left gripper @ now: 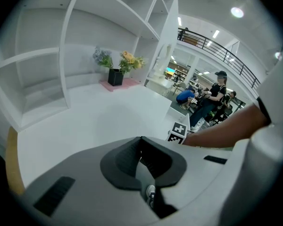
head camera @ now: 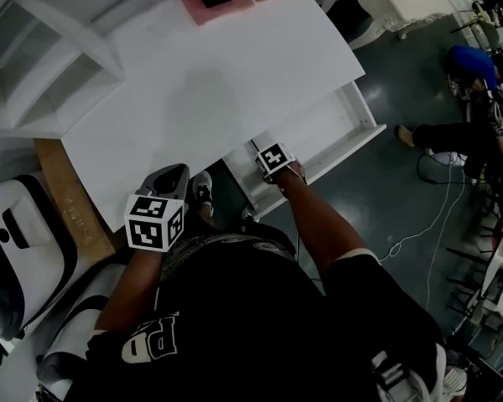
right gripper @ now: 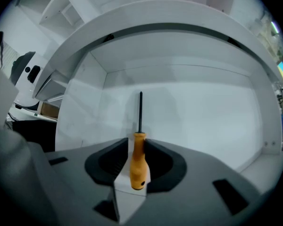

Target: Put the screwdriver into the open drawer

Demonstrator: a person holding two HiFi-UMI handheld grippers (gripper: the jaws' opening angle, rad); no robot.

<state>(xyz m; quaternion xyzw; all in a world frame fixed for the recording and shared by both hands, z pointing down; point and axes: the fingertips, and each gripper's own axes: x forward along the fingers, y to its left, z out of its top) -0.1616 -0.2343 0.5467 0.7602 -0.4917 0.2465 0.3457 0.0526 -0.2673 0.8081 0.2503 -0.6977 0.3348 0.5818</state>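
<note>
Your right gripper (right gripper: 138,144) points steeply down into the open drawer (right gripper: 203,112) with its jaws spread. The screwdriver (right gripper: 138,164) sits right between them: orange handle in the gap, not pinched, a strip of white showing on its left side. Its black shaft reaches out ahead of the fingertips over the white drawer floor. Your left gripper (left gripper: 141,142) hangs at the near edge of the desk top (left gripper: 99,121), jaws pressed together, nothing in them. Far ahead of it across the desk stands a black flower pot (left gripper: 115,76) on a pink mat (left gripper: 125,84).
</note>
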